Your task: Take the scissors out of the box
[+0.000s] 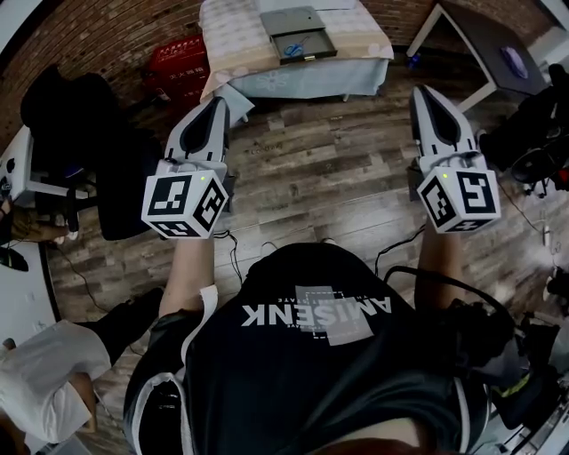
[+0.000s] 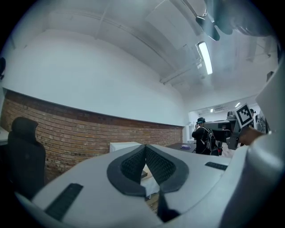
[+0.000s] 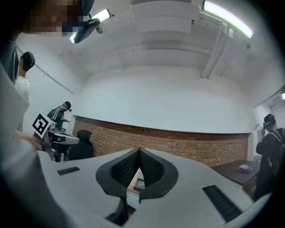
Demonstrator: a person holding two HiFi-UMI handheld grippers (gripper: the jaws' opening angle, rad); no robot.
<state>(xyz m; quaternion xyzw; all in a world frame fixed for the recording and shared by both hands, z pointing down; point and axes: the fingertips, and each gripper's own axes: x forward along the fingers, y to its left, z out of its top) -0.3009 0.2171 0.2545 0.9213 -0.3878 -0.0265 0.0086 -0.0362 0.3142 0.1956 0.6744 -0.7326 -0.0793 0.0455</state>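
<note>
Brick-walled room, wood floor | scissors [image 1: 296, 49] in box [image 1: 277, 24] on clothed counter [image 1: 233, 44], well ahead of you | left gripper [image 1: 216, 111] slightly nearer than right gripper [image 1: 427, 96] | both jaws closed, empty.

Bright tube light [image 2: 205, 57], fisheye distort., dark corners

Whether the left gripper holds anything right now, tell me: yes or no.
No, in the left gripper view the left gripper has its jaws shut tip to tip with nothing between them.

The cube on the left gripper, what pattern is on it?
The cube on the left gripper bears black-and-white square markers, clearest in the head view.
</note>
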